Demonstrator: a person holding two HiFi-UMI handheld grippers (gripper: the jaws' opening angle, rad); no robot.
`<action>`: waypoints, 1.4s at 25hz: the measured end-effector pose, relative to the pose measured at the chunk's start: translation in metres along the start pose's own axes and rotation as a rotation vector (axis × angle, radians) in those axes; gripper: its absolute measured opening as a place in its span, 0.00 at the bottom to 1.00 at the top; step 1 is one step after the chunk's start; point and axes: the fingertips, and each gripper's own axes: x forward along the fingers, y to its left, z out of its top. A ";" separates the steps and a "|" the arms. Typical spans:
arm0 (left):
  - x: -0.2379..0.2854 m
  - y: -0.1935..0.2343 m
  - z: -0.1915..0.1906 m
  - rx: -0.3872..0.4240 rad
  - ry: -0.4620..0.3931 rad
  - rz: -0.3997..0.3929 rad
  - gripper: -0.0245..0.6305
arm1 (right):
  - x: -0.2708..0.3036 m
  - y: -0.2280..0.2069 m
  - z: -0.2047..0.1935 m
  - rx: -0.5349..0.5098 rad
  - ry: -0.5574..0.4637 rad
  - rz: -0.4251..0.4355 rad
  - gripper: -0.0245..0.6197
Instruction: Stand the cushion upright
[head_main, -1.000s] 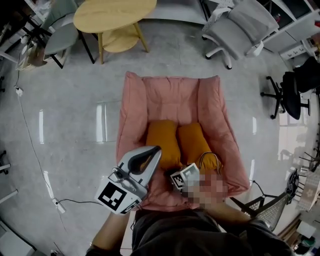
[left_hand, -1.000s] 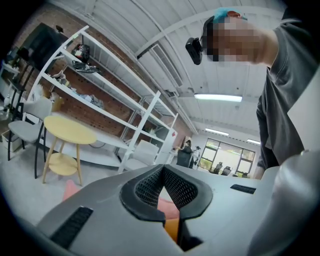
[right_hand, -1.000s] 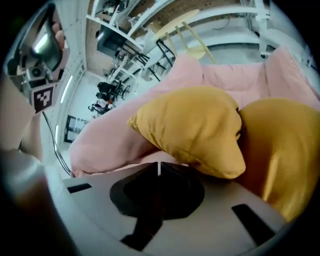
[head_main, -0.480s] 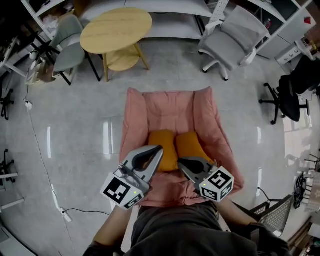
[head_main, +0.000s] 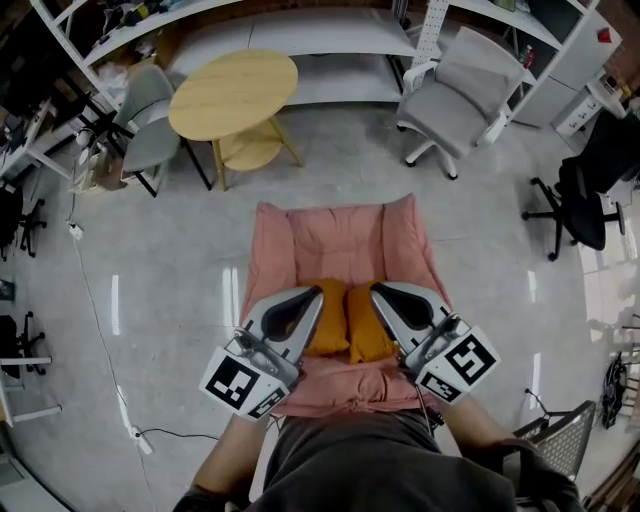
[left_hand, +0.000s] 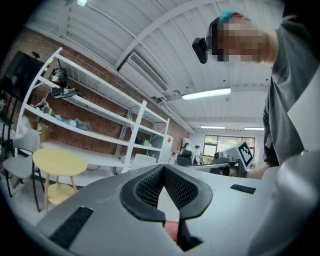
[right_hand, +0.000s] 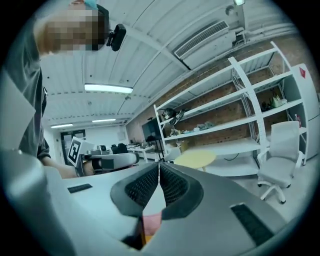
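Note:
Two orange cushions (head_main: 333, 320) (head_main: 365, 330) lie side by side on the seat of a pink padded armchair (head_main: 340, 235), partly hidden by my grippers. My left gripper (head_main: 318, 292) hovers over the left cushion with its jaws shut and nothing between them. Over the right cushion, my right gripper (head_main: 374, 288) is also shut and empty. Both point forward, level, side by side. In the left gripper view the left gripper (left_hand: 162, 167) has its tips together, with a sliver of pink below. The right gripper view shows the right gripper (right_hand: 159, 164) the same way.
A round wooden table (head_main: 232, 95) stands beyond the armchair to the left, with a grey chair (head_main: 150, 135) beside it. A grey swivel chair (head_main: 460, 85) is at the back right, a black office chair (head_main: 590, 190) at the right. White shelves line the far wall. A cable (head_main: 95, 330) runs along the floor at the left.
Both grippers have risen. The right one came up from beside the right cushion low on the seat and turned to point forward, level with the left. The cushions have not moved.

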 end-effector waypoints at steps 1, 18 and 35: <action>0.003 0.000 0.001 0.004 0.001 0.008 0.05 | 0.000 -0.002 0.002 0.000 -0.006 0.003 0.07; 0.033 -0.014 -0.005 0.025 0.035 0.046 0.05 | -0.008 -0.029 -0.004 -0.006 0.038 0.035 0.06; 0.038 -0.032 -0.001 0.058 0.047 0.071 0.05 | -0.028 -0.039 -0.005 0.011 0.030 0.051 0.06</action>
